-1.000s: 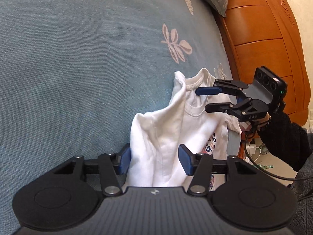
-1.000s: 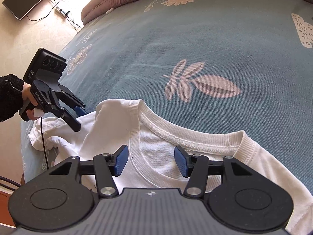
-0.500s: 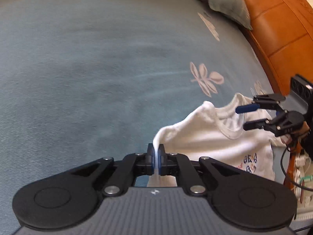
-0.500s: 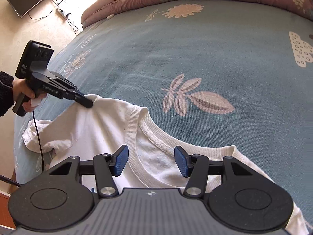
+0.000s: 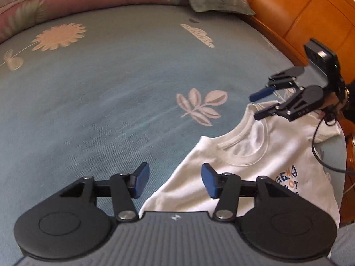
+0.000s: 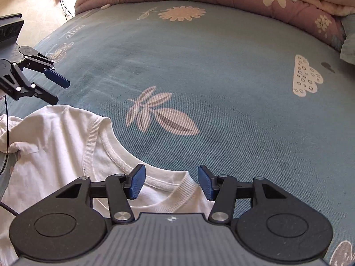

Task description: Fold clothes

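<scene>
Left gripper [image 5: 174, 182] just let the white T-shirt [image 5: 255, 166] shoulder go; jaws opening, nothing pinched. Right gripper [image 6: 170, 182] half-wide, empty, over the collar. Shirt spread; folding comes next.

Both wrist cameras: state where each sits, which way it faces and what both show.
Left wrist: on the left gripper, jaws opening and empty, facing down over the bedspread toward the headboard; the right gripper shows.
Right wrist: on the right gripper, open above the collar; the left gripper shows.
Shared: white T-shirt.
</scene>
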